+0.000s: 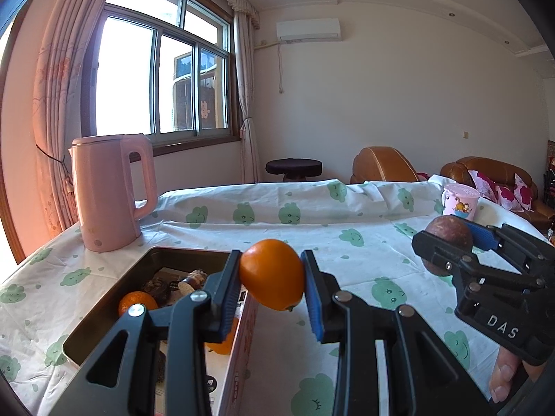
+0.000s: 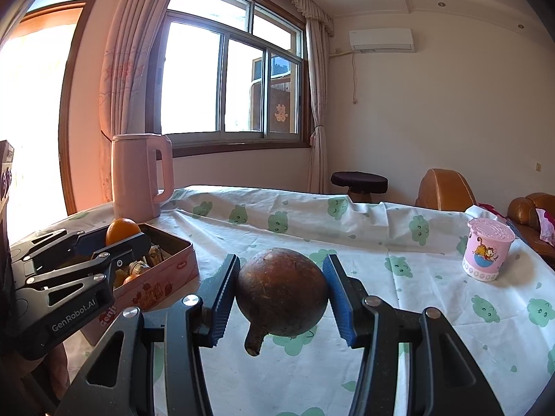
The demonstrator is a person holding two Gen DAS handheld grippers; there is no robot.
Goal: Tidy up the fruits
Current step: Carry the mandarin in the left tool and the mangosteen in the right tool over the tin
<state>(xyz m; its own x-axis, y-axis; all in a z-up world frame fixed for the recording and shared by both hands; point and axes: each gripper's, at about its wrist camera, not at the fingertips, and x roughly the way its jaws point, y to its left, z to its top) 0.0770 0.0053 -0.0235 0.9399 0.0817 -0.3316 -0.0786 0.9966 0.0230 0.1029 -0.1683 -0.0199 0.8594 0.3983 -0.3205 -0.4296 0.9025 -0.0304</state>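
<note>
On the far left of the table stands a pink kettle (image 1: 111,190); in front of it lies an open pink tin (image 2: 163,277) that holds an orange fruit (image 1: 137,302) and other small items I cannot identify; above the tin's right edge, the left gripper (image 1: 272,275) has its blue pads pressed on both sides of an orange (image 1: 272,274); further right, the right gripper (image 2: 281,293) is closed around a brown round fruit (image 2: 281,291) with a short stem, above the tablecloth (image 2: 381,242); on the far right a pink lidded cup (image 2: 487,249) stands well apart.
</note>
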